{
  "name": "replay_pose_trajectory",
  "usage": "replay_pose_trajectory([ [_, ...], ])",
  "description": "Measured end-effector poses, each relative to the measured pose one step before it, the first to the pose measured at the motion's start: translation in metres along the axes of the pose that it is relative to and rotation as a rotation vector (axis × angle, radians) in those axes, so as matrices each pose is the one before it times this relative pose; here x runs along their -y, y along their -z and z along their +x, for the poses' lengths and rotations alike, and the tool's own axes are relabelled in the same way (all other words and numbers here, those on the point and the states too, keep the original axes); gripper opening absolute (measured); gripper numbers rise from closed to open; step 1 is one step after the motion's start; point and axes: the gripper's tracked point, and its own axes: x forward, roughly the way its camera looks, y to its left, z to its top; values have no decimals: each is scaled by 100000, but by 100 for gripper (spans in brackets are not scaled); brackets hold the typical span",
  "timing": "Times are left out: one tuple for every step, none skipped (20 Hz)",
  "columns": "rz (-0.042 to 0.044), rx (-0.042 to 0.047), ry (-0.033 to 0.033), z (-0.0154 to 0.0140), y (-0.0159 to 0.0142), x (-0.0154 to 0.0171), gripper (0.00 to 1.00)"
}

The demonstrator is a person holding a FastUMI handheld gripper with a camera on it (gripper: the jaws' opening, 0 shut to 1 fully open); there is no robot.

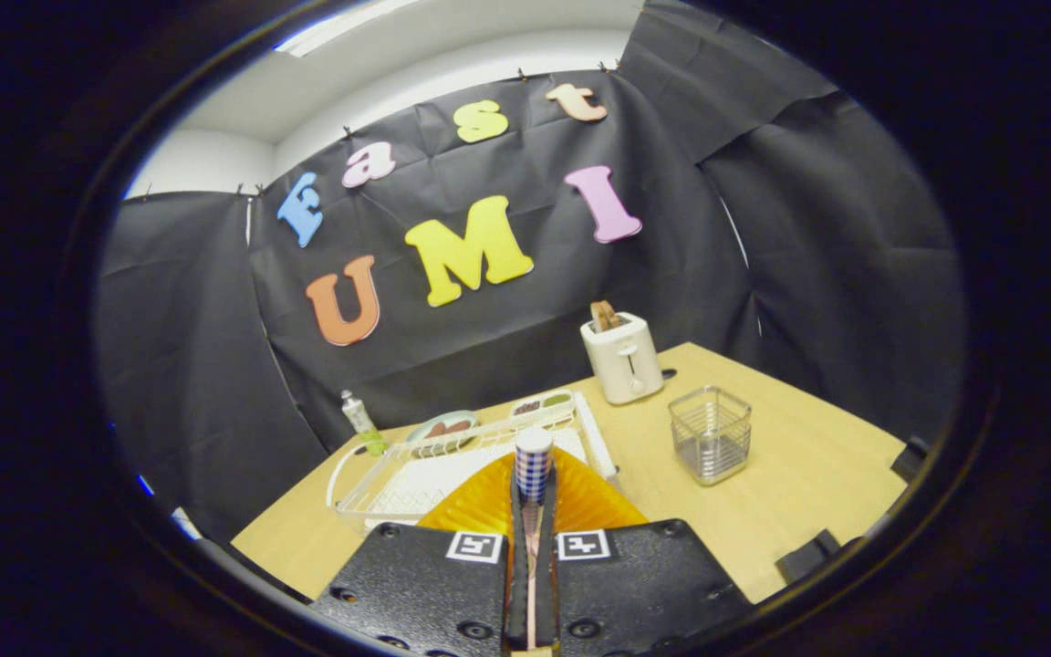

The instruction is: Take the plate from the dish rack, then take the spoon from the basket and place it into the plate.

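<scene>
The spoon (533, 474), its handle checked blue and white with a white tip, is clamped upright between the closed fingers of the gripper (532, 511). The orange plate (580, 502) lies directly beneath and beyond the fingers, on the bench (790, 474), touching the white dish rack (416, 474). No legible writing is noted on any object. Two small dishes (539, 404) are seen at the rack's far side, and a small bottle (361, 422) near the bench's far left edge. The wire basket (710, 434) stands well apart to the right; a white toaster (622, 358) with toast stands at the far edge.
</scene>
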Motion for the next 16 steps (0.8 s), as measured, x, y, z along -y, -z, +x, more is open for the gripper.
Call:
replay_pose_trajectory([
  [1248,-648,-217,394,902,-392,8],
  [1784,-582,78,379,675,-187,8],
  [2012,-616,274,294,930,-260,8],
  [2454,-406,391,542,599,-342,8],
  [2081,-944,138,565,596,-271,8],
  [1487,-150,-528,385,596,-316,8],
  [1281,117,178,119,490,-210,8],
  [576,-752,226,170,610,-102,8],
  [-10,-1085,-470,149,955,-372,9],
  [-387,-1230,-497,61,624,-356,9],
  [-897,-662,-140,232,530,-289,11],
  [-1412,1105,552,285,197,-139,13],
  [-1942,302,1888,-31,-69,466,17],
  [-1633,1112,1120,51,-210,239,19],
  [-1789,1591,1623,-3,-84,348,22],
  [-1769,2103,2166,-505,-615,433,24],
])
